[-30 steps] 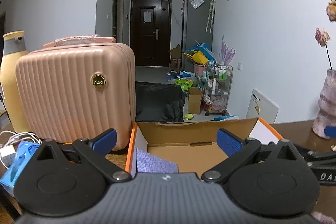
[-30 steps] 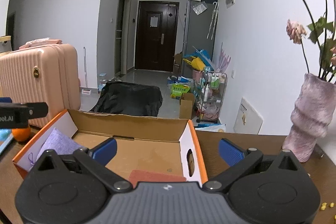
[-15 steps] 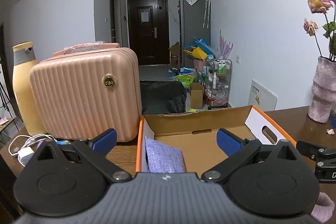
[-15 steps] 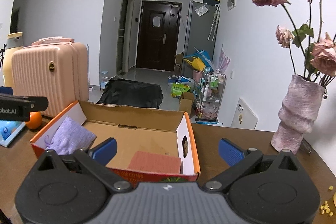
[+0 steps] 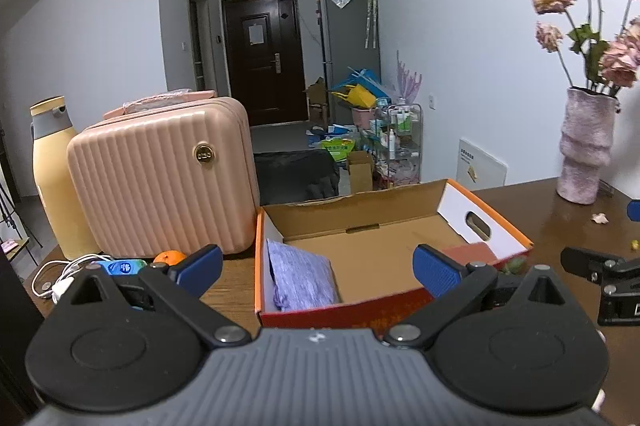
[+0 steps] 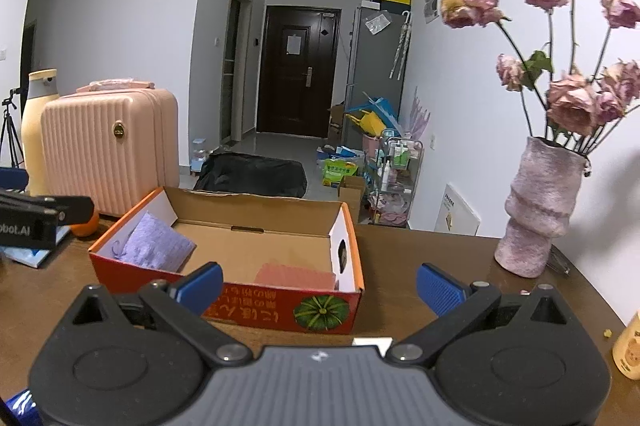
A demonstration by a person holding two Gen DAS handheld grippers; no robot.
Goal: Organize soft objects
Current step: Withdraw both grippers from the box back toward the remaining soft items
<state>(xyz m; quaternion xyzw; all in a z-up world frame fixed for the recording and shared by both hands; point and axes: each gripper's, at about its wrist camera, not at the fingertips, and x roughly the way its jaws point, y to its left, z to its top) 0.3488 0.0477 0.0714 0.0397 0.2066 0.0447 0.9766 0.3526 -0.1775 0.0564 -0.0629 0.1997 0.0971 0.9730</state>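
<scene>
An open cardboard box (image 5: 484, 228) (image 6: 348, 238) with orange rims sits on the brown table. A purple cloth (image 5: 300, 276) (image 6: 154, 246) leans in its left end and a pink cloth (image 6: 296, 276) (image 5: 466, 250) lies at its right end. My left gripper (image 5: 318, 266) is open with nothing between its fingers, hovering before the box's near side. My right gripper (image 6: 320, 284) is open too, back from the box's front wall. The right gripper's side shows at the right edge of the left wrist view, and the left one's at the left edge of the right wrist view.
A pink ribbed suitcase (image 5: 164, 174) (image 6: 108, 150) and a yellow bottle (image 5: 56, 178) stand left of the box. An orange (image 5: 168, 257), white cables (image 5: 64, 272) and a blue packet (image 5: 120, 266) lie by them. A pink vase (image 6: 538, 210) (image 5: 584, 150) with dried roses stands right.
Both grippers have drawn back and risen from over the box, so its front wall and the table now show. Both stayed open.
</scene>
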